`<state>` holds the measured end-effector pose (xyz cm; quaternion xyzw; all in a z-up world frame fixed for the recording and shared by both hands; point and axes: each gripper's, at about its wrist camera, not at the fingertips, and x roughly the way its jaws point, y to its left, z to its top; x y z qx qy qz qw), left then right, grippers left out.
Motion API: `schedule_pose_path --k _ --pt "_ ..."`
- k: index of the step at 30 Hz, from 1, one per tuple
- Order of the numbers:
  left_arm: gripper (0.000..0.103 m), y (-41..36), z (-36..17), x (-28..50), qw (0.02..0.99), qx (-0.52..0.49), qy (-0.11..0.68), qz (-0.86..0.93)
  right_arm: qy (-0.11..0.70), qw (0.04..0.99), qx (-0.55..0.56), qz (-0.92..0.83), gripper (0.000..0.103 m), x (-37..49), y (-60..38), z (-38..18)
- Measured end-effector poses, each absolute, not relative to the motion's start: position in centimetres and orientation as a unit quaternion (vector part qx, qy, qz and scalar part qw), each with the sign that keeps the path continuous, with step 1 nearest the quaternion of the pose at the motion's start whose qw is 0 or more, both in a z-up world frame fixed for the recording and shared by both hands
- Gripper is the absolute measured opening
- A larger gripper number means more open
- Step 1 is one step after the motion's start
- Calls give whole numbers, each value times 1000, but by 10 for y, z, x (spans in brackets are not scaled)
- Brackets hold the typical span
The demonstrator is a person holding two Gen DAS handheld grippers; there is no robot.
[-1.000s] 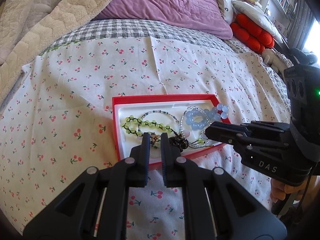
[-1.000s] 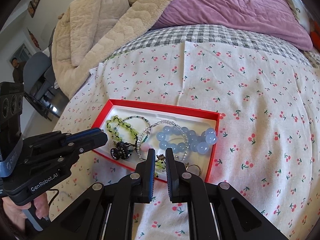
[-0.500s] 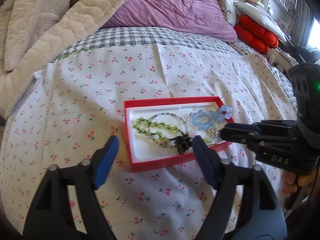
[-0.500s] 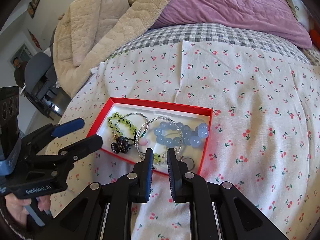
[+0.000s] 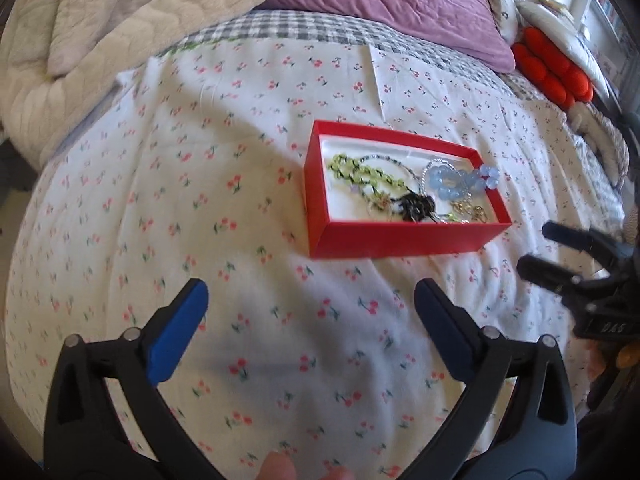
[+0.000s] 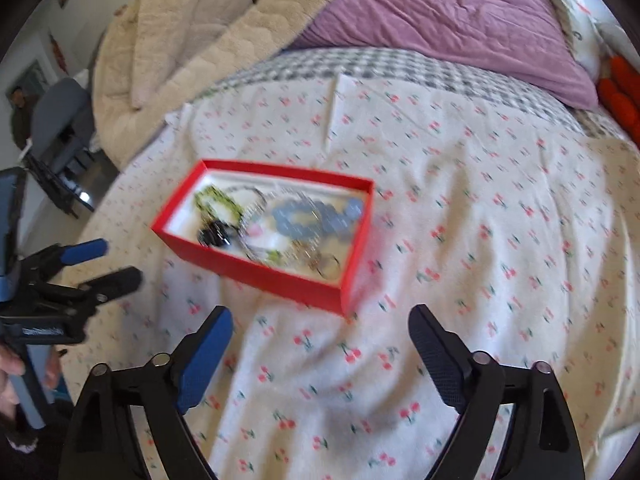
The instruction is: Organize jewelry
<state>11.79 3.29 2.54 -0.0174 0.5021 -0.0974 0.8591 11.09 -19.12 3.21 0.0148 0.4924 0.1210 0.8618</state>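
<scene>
Jewelry (image 5: 416, 190) sits in box (image 5: 400, 236); both grippers (image 5: 308, 312) (image 6: 320, 340) now backed off, jaws spread, nothing held — likely done.

Both tools pulled back from the red jewelry box (image 5: 400, 236); each was at its near edge a second ago, now bare cherry-print sheet (image 5: 240, 208) shows between tips and box. Left tool (image 5: 310, 308): shut a second ago, spread half a second ago, now wide. Right tool (image 6: 320, 340): fingers closed until half a second ago, now wide apart. Both views blurred, the right wrist view more so.
</scene>
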Motion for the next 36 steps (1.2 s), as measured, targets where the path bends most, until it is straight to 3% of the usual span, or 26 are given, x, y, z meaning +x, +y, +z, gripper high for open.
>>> schedule_pose_path --k 2,15,36 --pt "102 31 29 109 861 -22 499 -94 510 854 6 103 103 105 -193 28" --pt "102 2 40 66 866 1 497 -64 524 851 4 23 103 67 -200 39" --pt "102 -9 34 63 868 11 495 -43 533 846 -9 17 103 60 -187 35"
